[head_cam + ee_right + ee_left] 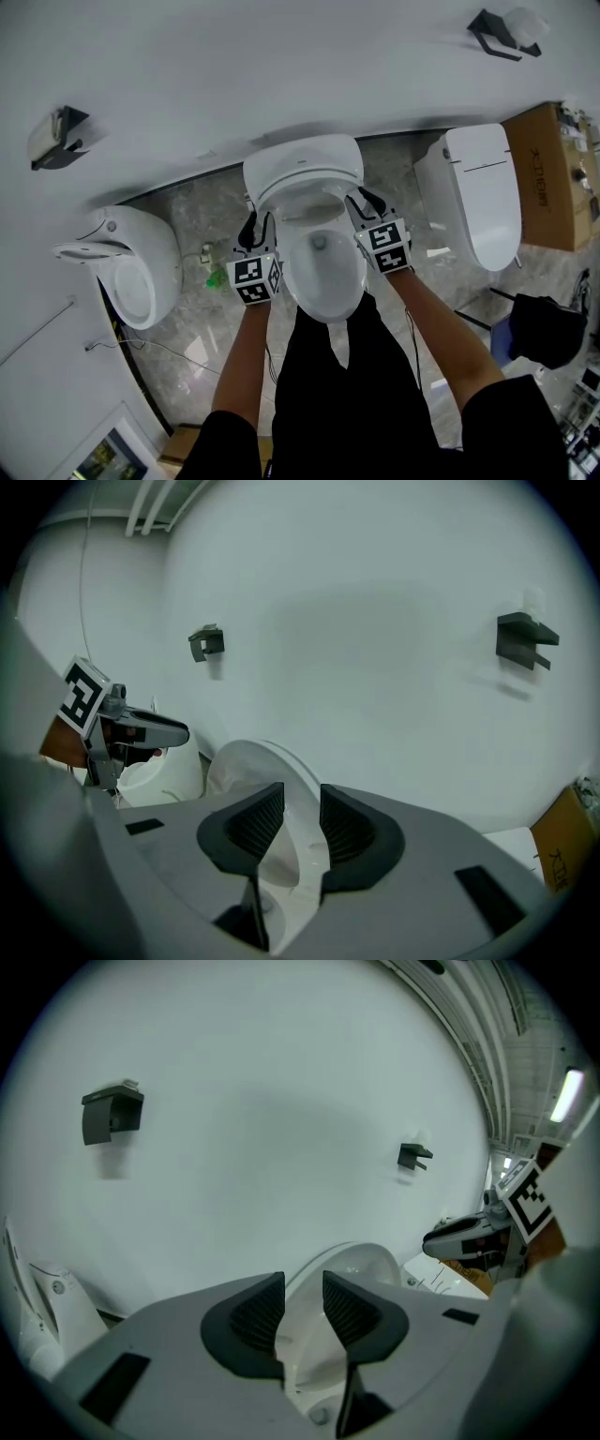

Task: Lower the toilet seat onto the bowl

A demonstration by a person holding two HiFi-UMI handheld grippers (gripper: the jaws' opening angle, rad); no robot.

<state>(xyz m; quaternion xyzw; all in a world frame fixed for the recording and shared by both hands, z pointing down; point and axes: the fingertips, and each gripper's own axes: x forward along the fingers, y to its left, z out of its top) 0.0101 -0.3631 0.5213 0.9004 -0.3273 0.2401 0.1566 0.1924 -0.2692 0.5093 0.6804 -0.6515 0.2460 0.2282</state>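
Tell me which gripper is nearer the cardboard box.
Right. The right gripper is at the rim of the middle toilet, on the side facing the cardboard box. The left gripper is at the opposite rim, farther from the box.

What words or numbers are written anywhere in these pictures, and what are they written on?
None of the writing here can be read.
Cardboard box: dark print along its side, too blurred to read.
Middle toilet: a tiny dark mark near its top, too small to read.
Marker cubes: black and white square patterns, not words or numbers.
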